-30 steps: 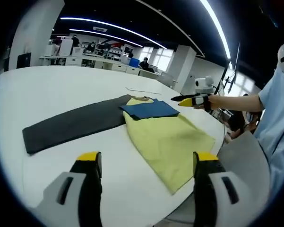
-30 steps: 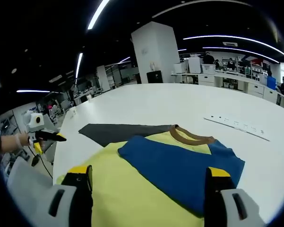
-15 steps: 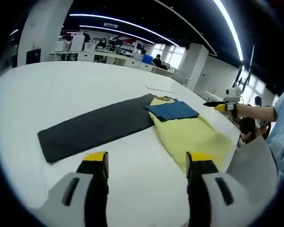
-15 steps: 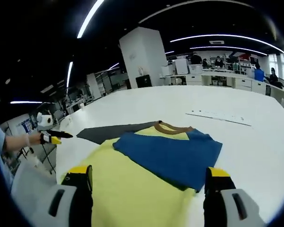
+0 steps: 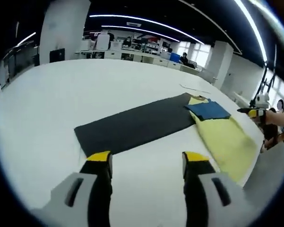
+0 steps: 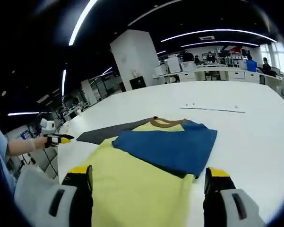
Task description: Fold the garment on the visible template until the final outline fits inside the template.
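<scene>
The right hand-held gripper (image 6: 146,182) is hovering with jaws spread apart and empty, the yellow garment (image 6: 132,187) lying directly ahead between them, its long axis running away toward the brown collar (image 6: 166,122). The left hand-held gripper (image 5: 145,163), also spread and empty, is facing the dark template (image 5: 134,125) on the tabletop (image 5: 61,94), with the garment off to its right, so the right one is sitting nearer.

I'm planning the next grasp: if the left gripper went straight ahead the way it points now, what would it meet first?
Probably bare white table, then the near edge of the dark grey template lying ahead between the open jaws of the left gripper. The yellow garment lies off to the right of that line. Depth is uncertain.
</scene>
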`<state>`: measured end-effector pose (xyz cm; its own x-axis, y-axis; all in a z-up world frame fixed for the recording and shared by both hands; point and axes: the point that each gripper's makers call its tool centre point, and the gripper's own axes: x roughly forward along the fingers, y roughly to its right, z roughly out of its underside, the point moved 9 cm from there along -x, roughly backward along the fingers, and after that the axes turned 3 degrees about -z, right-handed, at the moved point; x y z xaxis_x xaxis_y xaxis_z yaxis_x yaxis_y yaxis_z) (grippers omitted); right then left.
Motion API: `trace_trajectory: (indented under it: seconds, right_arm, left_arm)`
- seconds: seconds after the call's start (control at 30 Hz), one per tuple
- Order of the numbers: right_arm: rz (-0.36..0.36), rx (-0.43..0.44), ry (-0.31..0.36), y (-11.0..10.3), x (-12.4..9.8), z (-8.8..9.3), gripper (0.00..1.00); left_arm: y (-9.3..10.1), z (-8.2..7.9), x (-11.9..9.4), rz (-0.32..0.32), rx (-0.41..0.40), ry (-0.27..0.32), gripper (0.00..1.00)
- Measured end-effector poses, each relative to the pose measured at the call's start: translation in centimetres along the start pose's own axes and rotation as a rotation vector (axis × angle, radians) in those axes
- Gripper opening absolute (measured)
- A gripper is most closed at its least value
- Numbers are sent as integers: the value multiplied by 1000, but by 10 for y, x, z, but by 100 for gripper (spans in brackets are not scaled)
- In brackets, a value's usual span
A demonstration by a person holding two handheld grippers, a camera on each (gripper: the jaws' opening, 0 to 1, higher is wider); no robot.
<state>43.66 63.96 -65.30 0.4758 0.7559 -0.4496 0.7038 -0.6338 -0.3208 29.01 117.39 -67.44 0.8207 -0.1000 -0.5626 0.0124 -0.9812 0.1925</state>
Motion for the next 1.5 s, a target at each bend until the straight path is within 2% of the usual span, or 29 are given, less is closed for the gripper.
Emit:
trace_trajectory:
  seconds: [0.03, 0.07, 0.1, 0.17, 0.2, 0.3, 0.4, 0.47, 0.7, 0.83, 0.9, 0.93, 1.0, 1.1, 1.2, 1.27, 1.37, 1.43, 1.5]
  right_arm:
    - [1, 3, -1, 0, -1, 1, 99]
    - [3, 7, -3, 1, -2, 2, 98]
    - [1, 11, -3, 2, -3, 2, 98]
    - [-4, 29, 0, 3, -5, 4, 96]
    - [8, 29, 6, 3, -6, 5, 97]
    - [8, 34, 4, 4, -9, 7, 96]
    - [15, 43, 6, 6, -13, 9, 96]
    - [19, 47, 11, 7, -16, 9, 95]
    - [32, 62, 13, 10, -19, 13, 95]
    - [29, 55, 9, 9, -20, 14, 94]
    - [27, 54, 7, 9, -20, 15, 93]
    - [26, 57, 5, 9, -20, 15, 93]
    - [28, 58, 5, 10, -21, 15, 93]
    - [30, 65, 10, 11, -22, 16, 93]
    - [28, 69, 13, 10, -22, 17, 92]
    - [25, 70, 15, 10, -22, 17, 92]
    - [23, 69, 20, 11, -23, 17, 92]
    - [27, 71, 19, 12, -24, 17, 92]
    - [35, 75, 31, 14, -25, 16, 92]
  left_arm:
    - [-5, 2, 1, -40, -30, -4, 55]
    - [-10, 6, 0, -92, -56, -32, 54]
    - [-13, 8, 1, -119, -54, -39, 52]
    - [-17, 8, 3, -159, -67, -20, 49]
    - [-20, 9, 4, -179, -98, -14, 47]
    - [-24, 9, 8, -181, -125, -6, 40]
    - [-27, 13, 13, -189, -146, -31, 36]
    - [-29, 12, 14, -196, -154, -7, 34]
    - [-32, 9, 21, -250, -214, 2, 22]
    - [-32, 6, 24, -267, -178, -15, 17]
    - [-35, 6, 24, -288, -162, -39, 11]
    - [-36, 5, 24, -285, -159, -55, 2]
    - [-33, -3, 24, -253, -233, -24, 0]
    - [-29, -16, 23, -236, -167, -15, 0]
    - [-29, -23, 26, -213, -163, -14, 0]
    - [-27, -31, 26, -204, -164, 11, 0]
    - [-17, -47, 29, -147, -166, 51, 0]
    - [-10, -55, 31, -131, -115, 49, 0]
    - [2, -68, 34, -90, -114, 76, 0]
